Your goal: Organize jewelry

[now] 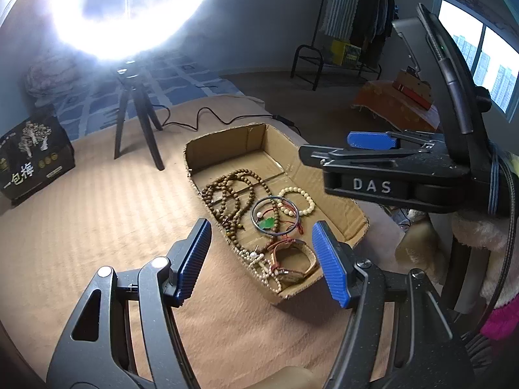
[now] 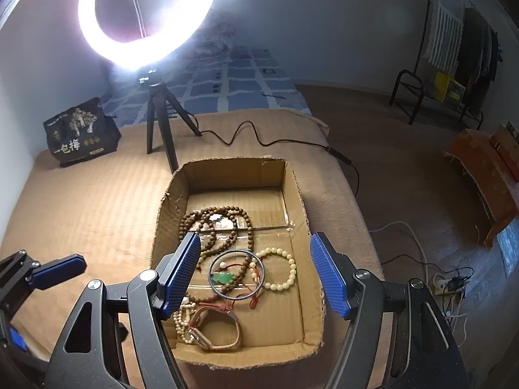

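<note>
**Both grippers spread above the jewelry box**

Left gripper (image 1: 261, 262) and right gripper (image 2: 254, 274) hang with jaws apart, pinching nothing. Jewelry — brown bead necklace (image 2: 223, 223), metal bangle (image 2: 237, 274), cream bracelet (image 2: 281, 269), watch (image 2: 220, 332) — lies inside the cardboard box (image 2: 236, 175) on the bed.

Tan bed (image 2: 81, 201): cardboard box (image 2: 293, 194), tripod (image 2: 159, 123), black bag (image 2: 81, 129)

Open left tongs (image 1: 259, 259) above cardboard box (image 1: 353, 207), bead necklace (image 1: 233, 194), bangle (image 1: 275, 215)
</note>
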Motion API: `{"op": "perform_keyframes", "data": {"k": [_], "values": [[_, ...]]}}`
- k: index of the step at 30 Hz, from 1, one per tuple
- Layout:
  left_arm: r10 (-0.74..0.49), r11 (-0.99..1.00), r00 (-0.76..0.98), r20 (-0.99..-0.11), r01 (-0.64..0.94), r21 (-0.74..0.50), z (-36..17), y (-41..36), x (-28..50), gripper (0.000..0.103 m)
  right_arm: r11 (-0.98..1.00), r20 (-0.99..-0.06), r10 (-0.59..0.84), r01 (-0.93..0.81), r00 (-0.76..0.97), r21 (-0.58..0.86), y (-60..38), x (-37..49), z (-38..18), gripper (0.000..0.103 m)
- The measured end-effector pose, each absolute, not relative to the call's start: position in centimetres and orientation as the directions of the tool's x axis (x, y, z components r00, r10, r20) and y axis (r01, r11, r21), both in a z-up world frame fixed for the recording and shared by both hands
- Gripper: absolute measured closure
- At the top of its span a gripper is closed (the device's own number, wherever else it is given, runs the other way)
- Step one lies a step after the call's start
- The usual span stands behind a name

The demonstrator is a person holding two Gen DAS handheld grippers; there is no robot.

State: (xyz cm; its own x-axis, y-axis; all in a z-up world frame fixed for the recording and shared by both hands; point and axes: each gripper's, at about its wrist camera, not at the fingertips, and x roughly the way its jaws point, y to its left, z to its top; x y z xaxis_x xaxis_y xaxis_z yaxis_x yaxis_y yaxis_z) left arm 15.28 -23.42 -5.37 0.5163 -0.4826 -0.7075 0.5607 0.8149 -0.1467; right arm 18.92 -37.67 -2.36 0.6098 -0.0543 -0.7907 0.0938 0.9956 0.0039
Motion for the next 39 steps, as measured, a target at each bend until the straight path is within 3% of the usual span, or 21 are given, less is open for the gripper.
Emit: {"op": "perform_keyframes", "data": {"k": [16, 21, 35, 39], "values": [[-0.455, 0.846, 0.584, -0.673, 0.519, -0.121, -2.9, -18.8, 10.8, 0.036, 0.996, -0.733, -0.077, 0.081, 0.676, -0.03, -34.8, 14.0, 1.2, 0.033], [-0.448, 0.855, 0.618, -0.646, 0.507, -0.109, -1.7, -17.2, 9.0, 0.024, 0.995, -0.707, -0.077, 0.098, 0.703, -0.011, -34.5, 11.7, 2.3, 0.024], [-0.431, 0.848, 0.661, -0.614, 0.53, -0.024, 0.3, -16.5, 5.0, 0.019, 0.994, -0.634, -0.105, 0.086, 0.767, -0.061, -32.4, 8.4, 4.5, 0.023], [-0.425, 0.85, 0.673, -0.605, 0.527, -0.012, 0.6, -16.3, 4.4, 0.01, 0.994, -0.629, -0.111, 0.09, 0.77, -0.066, -32.5, 8.2, 4.4, 0.023]]}}
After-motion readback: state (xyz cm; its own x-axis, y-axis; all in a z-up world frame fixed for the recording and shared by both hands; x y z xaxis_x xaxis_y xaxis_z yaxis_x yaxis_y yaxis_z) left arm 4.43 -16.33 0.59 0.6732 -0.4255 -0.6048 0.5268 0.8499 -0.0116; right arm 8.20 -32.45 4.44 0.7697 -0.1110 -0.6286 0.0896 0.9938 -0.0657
